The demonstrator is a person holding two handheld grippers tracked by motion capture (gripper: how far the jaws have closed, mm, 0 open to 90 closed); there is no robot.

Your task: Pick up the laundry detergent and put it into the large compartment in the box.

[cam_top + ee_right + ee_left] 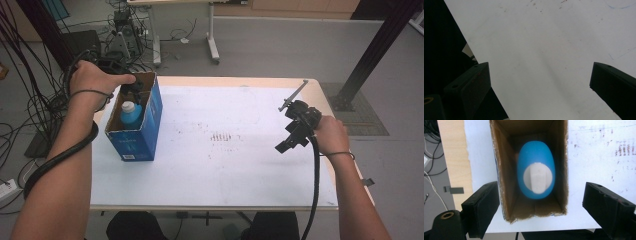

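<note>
White tabletop (225,165) bears a blue box (150,125) holding a blue bottle (535,170); left tongs (541,207) hover apart above it, release apparently done, withdrawal next, while right tongs (541,87) gape idle.

Left gripper (131,90) points straight down, jaws spread wide; right gripper (295,131) hovers low, jaws apart too.

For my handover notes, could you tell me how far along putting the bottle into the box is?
Looks done: the blue bottle stands upright inside the open cardboard box. In hand: the left gripper hangs open above it, holding nothing. The right gripper is open over the white table mat. What remains, if anything, I cannot tell.
</note>
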